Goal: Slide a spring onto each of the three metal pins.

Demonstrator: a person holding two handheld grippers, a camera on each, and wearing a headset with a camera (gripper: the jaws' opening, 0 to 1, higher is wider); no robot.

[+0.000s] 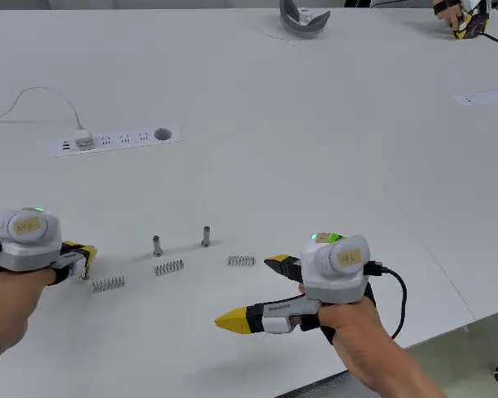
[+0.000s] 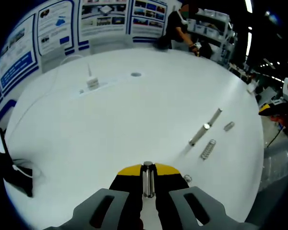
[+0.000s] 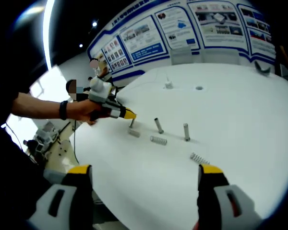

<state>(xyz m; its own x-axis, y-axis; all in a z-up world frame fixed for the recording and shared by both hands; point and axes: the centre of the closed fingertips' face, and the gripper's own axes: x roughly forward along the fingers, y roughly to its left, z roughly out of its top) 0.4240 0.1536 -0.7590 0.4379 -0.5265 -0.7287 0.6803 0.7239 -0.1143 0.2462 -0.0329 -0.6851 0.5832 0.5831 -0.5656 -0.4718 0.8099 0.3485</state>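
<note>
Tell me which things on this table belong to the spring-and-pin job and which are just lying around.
For the job: three springs, two standing pins, third pin held in the left gripper.
Lying about: power strip with its plug, grey curved object at the far edge.

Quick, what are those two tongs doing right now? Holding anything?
Left tongs: closed on a metal pin.
Right tongs: open, holding nothing.
</note>
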